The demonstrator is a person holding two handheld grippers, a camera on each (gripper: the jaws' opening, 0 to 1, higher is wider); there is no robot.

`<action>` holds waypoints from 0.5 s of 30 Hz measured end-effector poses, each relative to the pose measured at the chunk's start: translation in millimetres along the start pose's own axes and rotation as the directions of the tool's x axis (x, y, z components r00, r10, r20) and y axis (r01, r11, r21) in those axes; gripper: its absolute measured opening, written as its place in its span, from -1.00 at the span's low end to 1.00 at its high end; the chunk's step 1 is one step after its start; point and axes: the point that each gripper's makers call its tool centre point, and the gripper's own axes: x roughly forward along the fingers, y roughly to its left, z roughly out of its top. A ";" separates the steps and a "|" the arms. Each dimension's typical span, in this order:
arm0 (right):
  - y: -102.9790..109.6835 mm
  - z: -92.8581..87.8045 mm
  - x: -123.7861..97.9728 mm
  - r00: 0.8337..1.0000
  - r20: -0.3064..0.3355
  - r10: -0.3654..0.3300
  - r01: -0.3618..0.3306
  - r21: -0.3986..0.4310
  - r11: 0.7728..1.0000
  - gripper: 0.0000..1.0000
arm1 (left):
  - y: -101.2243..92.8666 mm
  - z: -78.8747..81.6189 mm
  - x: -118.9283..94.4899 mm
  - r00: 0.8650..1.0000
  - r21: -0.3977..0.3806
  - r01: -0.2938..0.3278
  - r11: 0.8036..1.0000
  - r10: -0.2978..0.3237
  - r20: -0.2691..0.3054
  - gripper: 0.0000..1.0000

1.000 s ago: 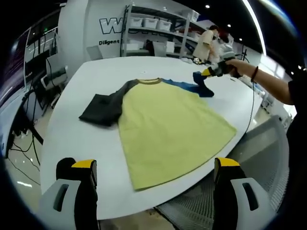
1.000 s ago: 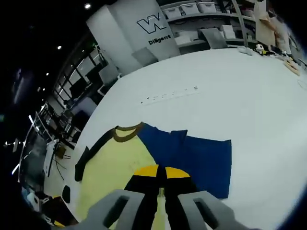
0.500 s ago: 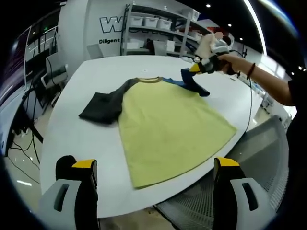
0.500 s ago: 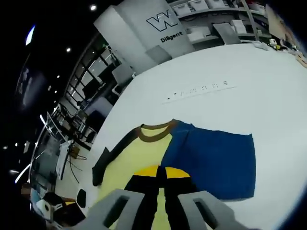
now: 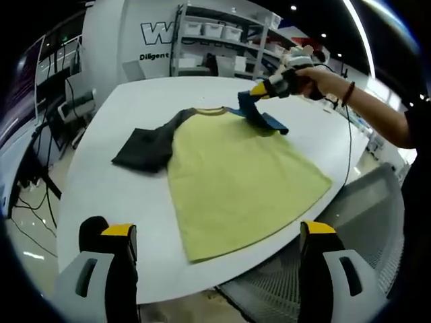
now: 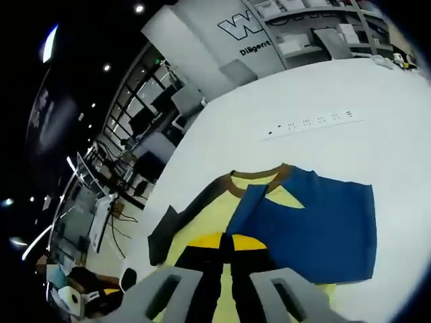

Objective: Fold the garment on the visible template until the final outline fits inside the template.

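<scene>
Yellow shirt (image 5: 236,182) lies flat on white table (image 5: 101,182). Right gripper (image 6: 227,245), jaws closed on blue sleeve (image 6: 316,225), lifts it over shirt body. Left gripper (image 5: 212,252) hangs spread, empty, near table edge. Risk: sleeve slips or lands crooked, fold bunches; dark sleeve (image 5: 145,148) not yet folded.

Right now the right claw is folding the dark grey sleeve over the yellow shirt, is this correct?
Not quite: the right claw is shut on the blue sleeve, not the dark grey sleeve, which lies flat. The left gripper view shows both on the yellow shirt.

The white table (image 5: 101,182) lay bare around the shirt (image 5: 236,175); shelving (image 5: 222,40), seemingly well behind, blocked nothing.
</scene>
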 end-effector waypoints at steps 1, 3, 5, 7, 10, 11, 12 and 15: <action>3.0 0.5 2.1 1.000 -0.001 0.000 0.000 -0.005 1.000 -1.00 | -0.5 0.2 0.0 1.000 0.002 0.002 1.000 -0.002 0.001 0.94; 10.3 2.4 7.0 1.000 0.000 0.001 -0.001 -0.021 1.000 -1.00 | -1.1 0.3 0.0 1.000 0.002 0.004 1.000 -0.004 0.002 0.94; 20.3 1.9 12.9 1.000 -0.006 0.014 -0.014 -0.032 0.999 -1.00 | -1.3 -0.2 -0.3 1.000 0.000 0.006 1.000 -0.006 0.001 0.94; 25.2 0.9 15.8 1.000 -0.012 0.023 -0.023 -0.033 0.999 -1.00 | -1.0 -0.6 -0.6 1.000 -0.002 0.006 1.000 -0.006 0.001 0.94; 35.1 -2.9 23.1 0.999 -0.025 0.036 -0.037 -0.038 0.999 -1.00 | 0.4 -1.8 -2.0 1.000 -0.005 0.002 1.000 -0.002 -0.002 0.94; 37.8 -4.3 25.7 0.999 -0.029 0.037 -0.038 -0.042 0.998 -1.00 | 0.5 -2.0 -2.6 1.000 -0.004 0.001 1.000 -0.001 -0.003 0.94; 39.4 -5.3 27.3 0.999 -0.033 0.038 -0.039 -0.046 0.998 -1.00 | 0.5 -2.0 -3.0 1.000 -0.005 0.001 1.000 -0.001 -0.002 0.94; 45.7 -8.7 34.4 0.998 -0.051 0.038 -0.042 -0.072 0.997 -1.00 | 2.9 -3.6 -3.4 1.000 -0.013 -0.011 1.000 0.011 -0.005 0.97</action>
